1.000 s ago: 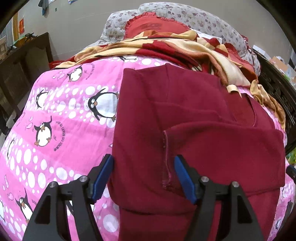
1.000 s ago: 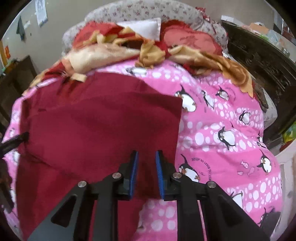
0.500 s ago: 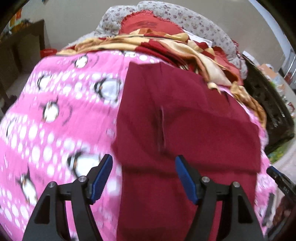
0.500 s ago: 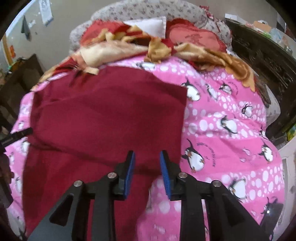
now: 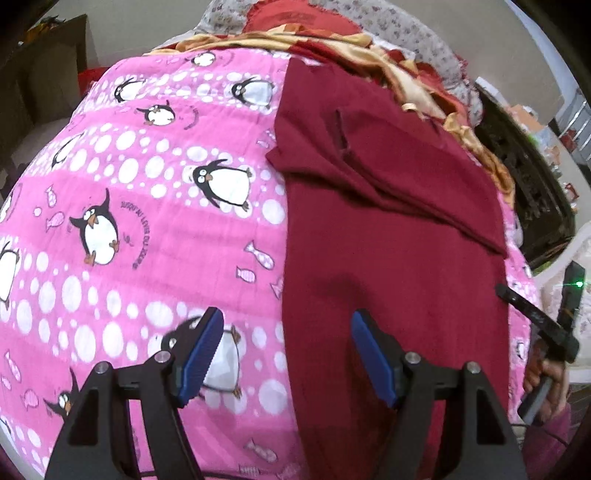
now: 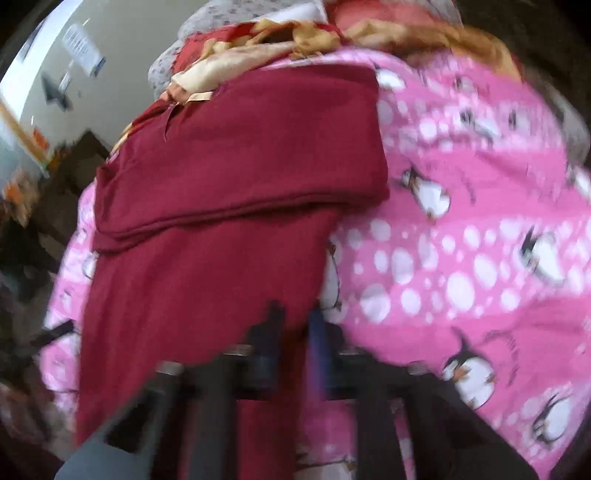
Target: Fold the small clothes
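A dark red garment (image 5: 399, 236) lies flat on the pink penguin bedspread (image 5: 147, 206), its upper part folded down over the body. It also shows in the right wrist view (image 6: 229, 206). My left gripper (image 5: 286, 354) is open and empty, hovering over the garment's near left edge. My right gripper (image 6: 295, 332) is blurred, its jaws a narrow gap apart and empty, over the garment's near right edge. The right gripper also shows at the right in the left wrist view (image 5: 532, 317).
A crumpled red-and-yellow blanket (image 5: 369, 48) and floral pillows (image 5: 406, 26) lie at the head of the bed. Dark wooden furniture (image 5: 528, 177) stands at the right, and a dark cabinet (image 5: 44, 74) at the left.
Both grippers have pulled back toward the near end of the garment. The right gripper's jaws have parted a little and let go of the cloth.
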`<action>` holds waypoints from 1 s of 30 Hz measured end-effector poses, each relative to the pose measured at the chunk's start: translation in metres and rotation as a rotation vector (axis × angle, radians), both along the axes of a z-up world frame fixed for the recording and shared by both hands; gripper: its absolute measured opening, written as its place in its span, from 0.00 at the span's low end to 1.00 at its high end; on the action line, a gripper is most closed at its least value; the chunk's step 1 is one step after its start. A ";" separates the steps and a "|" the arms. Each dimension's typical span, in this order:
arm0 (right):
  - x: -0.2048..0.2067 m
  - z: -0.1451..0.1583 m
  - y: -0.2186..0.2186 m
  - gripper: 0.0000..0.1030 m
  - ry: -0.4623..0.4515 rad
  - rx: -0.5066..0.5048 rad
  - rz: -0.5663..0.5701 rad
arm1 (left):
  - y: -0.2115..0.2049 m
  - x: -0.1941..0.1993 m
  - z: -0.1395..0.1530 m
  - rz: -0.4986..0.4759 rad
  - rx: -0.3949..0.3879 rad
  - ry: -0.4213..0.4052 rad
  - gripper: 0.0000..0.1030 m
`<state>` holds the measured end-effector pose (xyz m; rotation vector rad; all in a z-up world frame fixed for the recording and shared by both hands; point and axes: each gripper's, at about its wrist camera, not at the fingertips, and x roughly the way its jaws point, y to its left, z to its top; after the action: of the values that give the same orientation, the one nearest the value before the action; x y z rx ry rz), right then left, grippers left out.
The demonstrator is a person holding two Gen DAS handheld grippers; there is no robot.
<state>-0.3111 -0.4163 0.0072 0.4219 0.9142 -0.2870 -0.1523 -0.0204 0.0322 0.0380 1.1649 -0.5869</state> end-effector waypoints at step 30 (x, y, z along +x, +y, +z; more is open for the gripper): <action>-0.125 -0.008 0.049 0.39 0.066 0.249 0.159 | 0.014 -0.078 -0.021 -0.152 0.118 0.099 0.76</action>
<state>-0.4358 -0.3668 -0.0008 0.5682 1.0466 -0.0414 -0.2304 -0.0060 0.0113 0.2012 1.2991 -0.6592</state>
